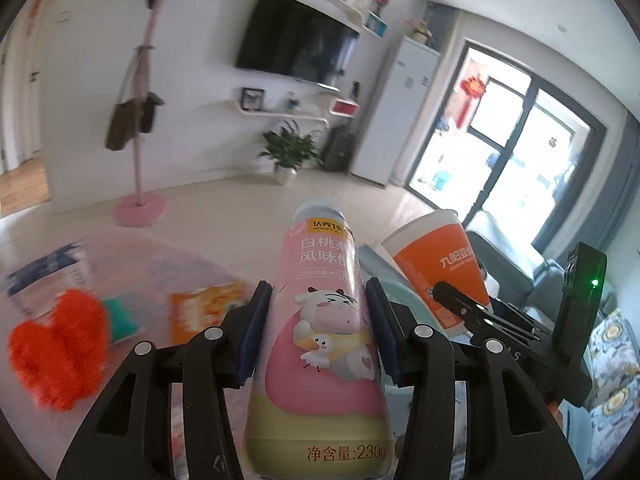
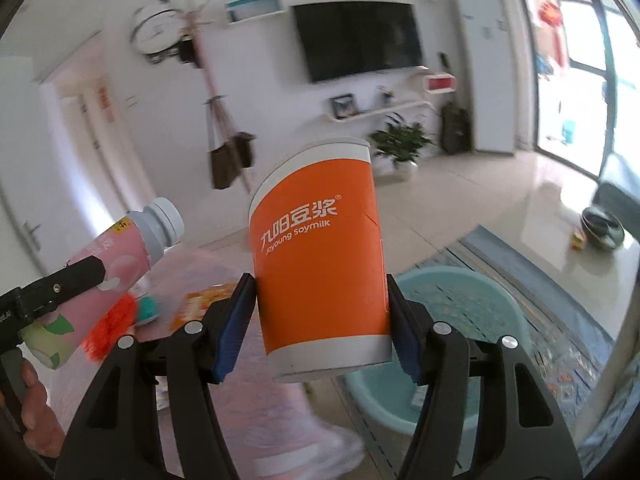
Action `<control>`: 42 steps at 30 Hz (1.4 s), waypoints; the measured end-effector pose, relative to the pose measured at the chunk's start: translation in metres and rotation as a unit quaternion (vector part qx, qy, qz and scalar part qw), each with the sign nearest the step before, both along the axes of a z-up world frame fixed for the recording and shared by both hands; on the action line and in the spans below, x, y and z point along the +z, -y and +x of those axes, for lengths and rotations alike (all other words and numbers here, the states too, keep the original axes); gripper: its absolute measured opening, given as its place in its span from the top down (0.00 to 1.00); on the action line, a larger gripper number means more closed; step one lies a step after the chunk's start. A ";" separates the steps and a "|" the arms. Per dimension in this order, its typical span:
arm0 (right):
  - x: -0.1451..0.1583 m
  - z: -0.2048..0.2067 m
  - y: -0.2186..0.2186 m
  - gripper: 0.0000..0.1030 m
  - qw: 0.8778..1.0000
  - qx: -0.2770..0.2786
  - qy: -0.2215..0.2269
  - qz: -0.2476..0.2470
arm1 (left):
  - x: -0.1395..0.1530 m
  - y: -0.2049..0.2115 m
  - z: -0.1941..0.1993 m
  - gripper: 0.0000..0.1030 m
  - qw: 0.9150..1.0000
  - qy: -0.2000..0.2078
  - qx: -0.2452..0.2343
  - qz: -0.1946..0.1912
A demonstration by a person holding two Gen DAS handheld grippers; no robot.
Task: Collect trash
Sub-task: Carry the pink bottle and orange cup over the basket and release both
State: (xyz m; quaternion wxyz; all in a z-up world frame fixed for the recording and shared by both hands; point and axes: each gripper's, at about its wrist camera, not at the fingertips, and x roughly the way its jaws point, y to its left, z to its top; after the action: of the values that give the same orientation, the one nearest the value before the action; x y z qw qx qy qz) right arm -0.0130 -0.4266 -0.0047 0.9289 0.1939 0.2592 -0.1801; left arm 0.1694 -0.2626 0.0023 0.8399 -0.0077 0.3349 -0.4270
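Here, nearest the lens, the left gripper (image 1: 318,330) has its blue-padded jaws closed on the waist of a tall pink plastic yoghurt-drink bottle with a pale grey screw cap (image 1: 322,332), pinching it mid-body so that it stands nearly upright and clear of the surface below (a grip at the middle probably keeps it from swinging). The bottle's label shows a cartoon cow and duck over a yellow base band, with "230g" printed near the bottom; its cap is on.

Beside it, the right gripper (image 2: 322,326) clamps a lidded orange paper soymilk cup with white rim and base (image 2: 320,256) around its lower half, the cup leaning a little to the left. A faint crease runs down its orange wall. Both items are held aloft side by side, which I judge to be a carry toward a drop-off.

Just beyond and below the cup sits a round light-blue plastic basin (image 2: 496,300) on a patterned blue rug (image 2: 560,308), the likely receptacle. Further left, blurred on a pinkish glossy table (image 1: 132,252), lie an orange snack wrapper (image 1: 204,308), a fluffy red heart-shaped thing (image 1: 60,344) and a blue-and-white carton (image 1: 48,276), probably trash not yet gathered.
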 end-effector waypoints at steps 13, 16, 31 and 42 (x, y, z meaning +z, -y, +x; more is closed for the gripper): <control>-0.093 0.014 0.080 0.42 0.980 -0.129 -0.142 0.052 | -0.065 0.130 0.019 0.55 0.994 -0.055 -0.065 0.066; -0.110 0.009 0.088 0.42 0.976 -0.138 -0.156 0.068 | -0.082 0.149 0.019 0.55 0.992 -0.065 -0.075 0.083; -0.103 -0.009 0.096 0.41 0.976 -0.149 -0.138 0.083 | -0.073 0.127 0.002 0.40 0.994 -0.039 -0.080 0.059; -0.052 -0.004 0.042 0.41 0.991 -0.091 -0.088 0.045 | -0.035 0.054 -0.011 0.40 0.999 -0.027 -0.035 0.004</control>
State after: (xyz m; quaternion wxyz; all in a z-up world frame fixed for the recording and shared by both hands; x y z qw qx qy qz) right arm -0.0171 -0.4681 -0.0572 0.8727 0.2415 0.3289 -0.2681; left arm 0.1585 -0.3169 -0.0331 0.8155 -0.0038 0.3591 -0.4540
